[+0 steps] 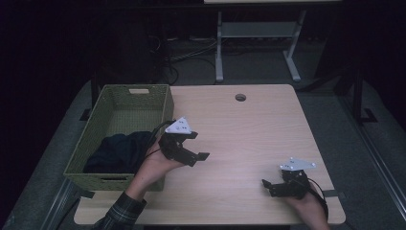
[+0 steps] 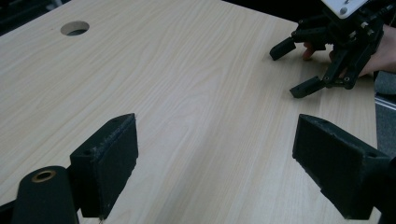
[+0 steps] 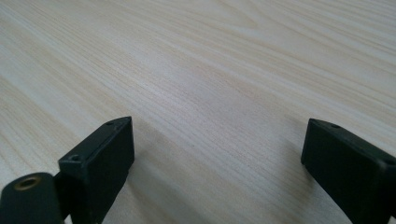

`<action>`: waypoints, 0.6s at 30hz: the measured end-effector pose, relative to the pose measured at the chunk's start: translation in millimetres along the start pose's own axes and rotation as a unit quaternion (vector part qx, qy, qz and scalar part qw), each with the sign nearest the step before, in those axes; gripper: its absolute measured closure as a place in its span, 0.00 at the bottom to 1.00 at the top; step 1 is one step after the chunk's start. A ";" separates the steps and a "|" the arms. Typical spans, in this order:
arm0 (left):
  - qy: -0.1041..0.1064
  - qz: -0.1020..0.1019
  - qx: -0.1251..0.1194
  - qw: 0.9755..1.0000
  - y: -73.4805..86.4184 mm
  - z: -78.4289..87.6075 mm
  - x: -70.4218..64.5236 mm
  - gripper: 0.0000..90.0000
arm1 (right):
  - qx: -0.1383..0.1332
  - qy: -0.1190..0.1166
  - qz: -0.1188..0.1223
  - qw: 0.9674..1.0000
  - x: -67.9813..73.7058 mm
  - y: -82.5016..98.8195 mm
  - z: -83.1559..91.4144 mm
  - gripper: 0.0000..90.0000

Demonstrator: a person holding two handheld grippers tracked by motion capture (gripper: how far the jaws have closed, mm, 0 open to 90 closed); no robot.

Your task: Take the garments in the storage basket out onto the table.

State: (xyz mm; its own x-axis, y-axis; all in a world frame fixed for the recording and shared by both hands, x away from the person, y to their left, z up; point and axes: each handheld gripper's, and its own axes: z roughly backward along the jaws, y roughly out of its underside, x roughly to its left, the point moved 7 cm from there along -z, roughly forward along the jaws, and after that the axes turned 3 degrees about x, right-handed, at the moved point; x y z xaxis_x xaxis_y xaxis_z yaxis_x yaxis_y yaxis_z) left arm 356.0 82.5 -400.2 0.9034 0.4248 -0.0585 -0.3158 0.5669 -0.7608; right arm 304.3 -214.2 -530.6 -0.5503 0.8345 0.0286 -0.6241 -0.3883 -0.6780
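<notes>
Nothing is in the way on this table (image 1: 249, 139), it's basically bare light wood with a round cable hole (image 1: 240, 97) near the far edge. The left gripper (image 1: 194, 146) hangs just above the wood right beside the basket, jaws spread wide and holding nothing. The right gripper (image 1: 269, 186) sits at the near right corner, well apart from the left one, jaws also spread with only wood grain between them. From the left gripper view you can see the right gripper (image 2: 301, 67) across the tabletop, its fingers parted.

The green woven basket (image 1: 165, 103) sits on the table's left side. Inside it there's a dark bundle of cloth (image 1: 117, 151) piled at the near end; the far end looks bare. The left gripper's cable trails over the basket rim onto the cloth.
</notes>
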 end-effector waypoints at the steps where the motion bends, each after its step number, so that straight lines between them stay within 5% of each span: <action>1: 0.001 -0.001 0.002 1.000 0.0 1.2 0.6 0.15 | 0.000 0.000 0.000 1.000 0.0 0.0 0.0 0.10; 18: 0.010 0.004 0.023 1.000 -2.0 20.4 14.5 0.15 | 0.000 0.000 0.000 1.000 0.0 0.0 -0.1 0.10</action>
State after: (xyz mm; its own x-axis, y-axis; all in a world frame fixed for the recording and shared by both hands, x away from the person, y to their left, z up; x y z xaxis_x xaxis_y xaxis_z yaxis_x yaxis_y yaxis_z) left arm 363.8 101.9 -386.4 0.9060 0.4159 -0.0782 -0.3363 0.5952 -0.7299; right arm 304.3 -214.1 -530.7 -0.5502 0.8346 0.0289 -0.6238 -0.3878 -0.6786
